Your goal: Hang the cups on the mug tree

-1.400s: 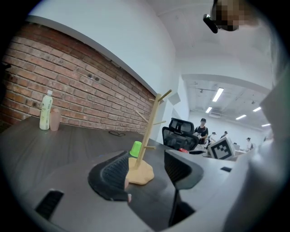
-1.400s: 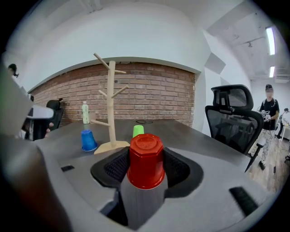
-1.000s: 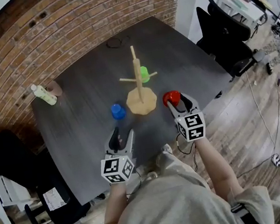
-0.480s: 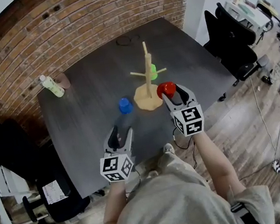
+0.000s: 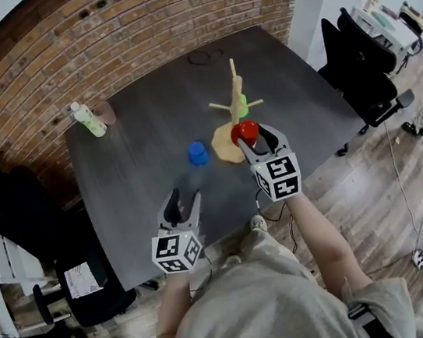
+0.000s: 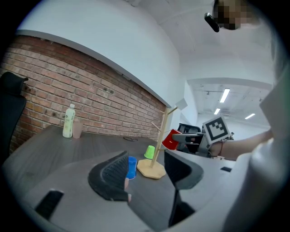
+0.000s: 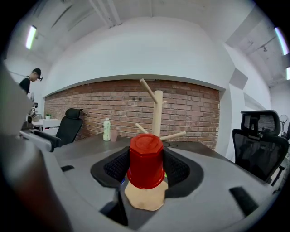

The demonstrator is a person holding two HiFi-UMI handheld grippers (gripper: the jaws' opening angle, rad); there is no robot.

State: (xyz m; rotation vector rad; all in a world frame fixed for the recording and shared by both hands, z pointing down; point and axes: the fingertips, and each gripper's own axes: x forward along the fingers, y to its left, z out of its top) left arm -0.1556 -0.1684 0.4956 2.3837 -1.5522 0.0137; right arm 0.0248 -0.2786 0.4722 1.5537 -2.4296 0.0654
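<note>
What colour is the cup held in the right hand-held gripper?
The cup is red; the right gripper view shows it best.

Bright, even ceiling-strip light; strong fisheye warping with dark vignetted corners.

The held cup [image 7: 146, 161] sits between the right gripper's [image 7: 146, 168] jaws, a pad against each side. Straight ahead of those jaws stands the mug tree [image 7: 157, 108] on the table [image 5: 136, 136], its base just beyond and below the cup. Far ahead and to their left, a bottle [image 7: 106, 129] stands near the table's far edge. The left gripper's [image 6: 145, 174] jaws stand apart, with nothing between them. Ahead of them, just off the left jaw, the near cup [image 6: 131, 166] stands on the table, left of the tree's base. The far cup [image 6: 150, 152] lies behind that base. The right gripper is ahead and to their right.
</note>
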